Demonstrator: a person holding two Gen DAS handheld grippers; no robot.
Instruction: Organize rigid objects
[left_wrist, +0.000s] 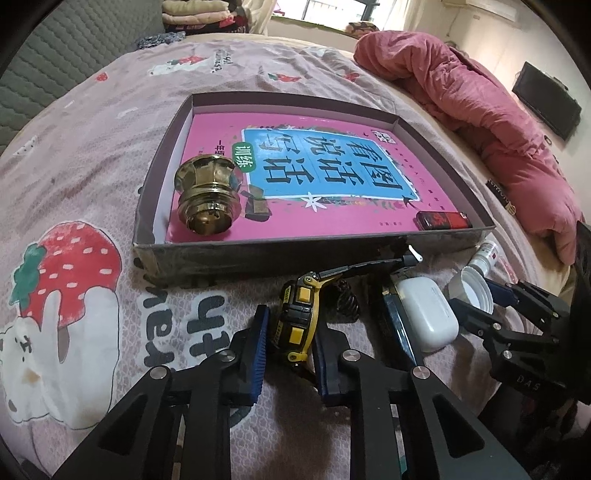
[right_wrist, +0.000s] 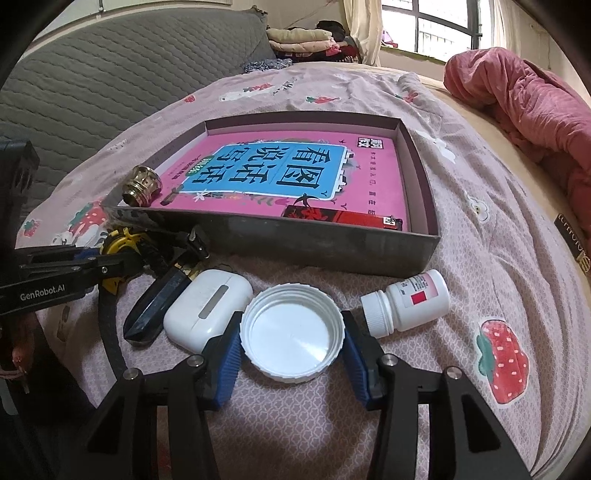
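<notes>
- Left gripper (left_wrist: 290, 334) clamps a yellow-and-black tape measure (left_wrist: 295, 317) between its blue pads, on the bedsheet (left_wrist: 92, 166).
- Right gripper (right_wrist: 291, 334) has its pads against both sides of a white lid (right_wrist: 291, 332), gripping it.
- White earbud case (right_wrist: 207, 306) lies just left of the lid; pill bottle (right_wrist: 406, 301) just right.
- Shallow box (right_wrist: 332, 247) sits beyond both tools, holding a pink book (right_wrist: 277, 173), brass knob (left_wrist: 205, 195) and a red-and-black lighter (left_wrist: 443, 220).

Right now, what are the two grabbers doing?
Left gripper: closed on the yellow and black tape measure.
Right gripper: closed around the white plastic lid.
</notes>
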